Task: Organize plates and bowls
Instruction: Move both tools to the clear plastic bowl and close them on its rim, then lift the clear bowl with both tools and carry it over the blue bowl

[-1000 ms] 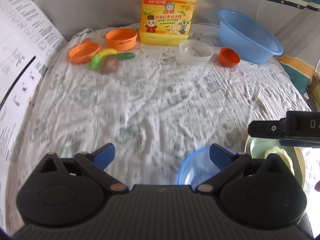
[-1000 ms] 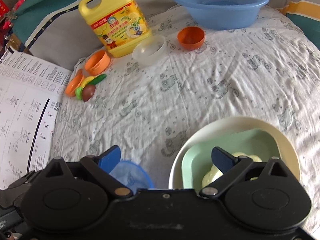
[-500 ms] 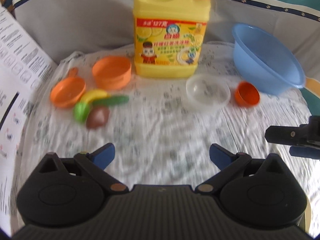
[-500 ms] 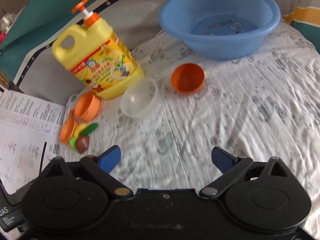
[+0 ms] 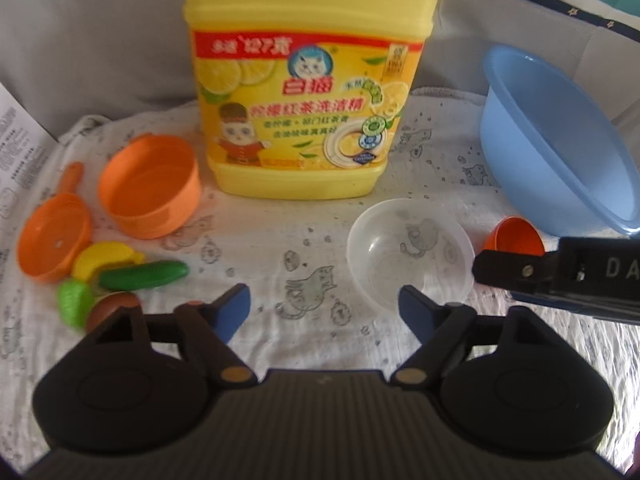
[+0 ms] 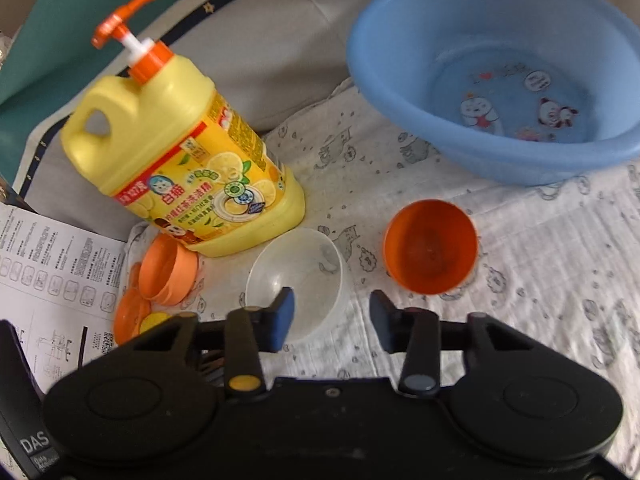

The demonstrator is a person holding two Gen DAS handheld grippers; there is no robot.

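A clear plastic bowl [image 5: 408, 254] sits on the patterned cloth just ahead of my left gripper [image 5: 324, 312], which is open and empty. In the right wrist view the clear bowl [image 6: 296, 284] lies at the left fingertip of my right gripper [image 6: 332, 320], open and empty. A small orange bowl [image 6: 430, 246] stands just beyond the right fingertip; it also shows in the left wrist view [image 5: 514, 236]. An orange cup [image 5: 150, 188] and an orange toy pan [image 5: 52, 236] sit at the left. My right gripper's side shows in the left wrist view [image 5: 560, 276].
A yellow detergent jug [image 5: 304, 92] stands at the back; it also shows in the right wrist view [image 6: 180, 160]. A big blue basin [image 6: 500, 76] stands at the back right. Toy vegetables [image 5: 120, 272] lie at the left. A printed paper sheet [image 6: 52, 280] lies far left.
Both grippers moved forward towards the back of the cloth. The stacked plates and blue bowl near the front have left view. The right gripper's fingers have narrowed but remain open.
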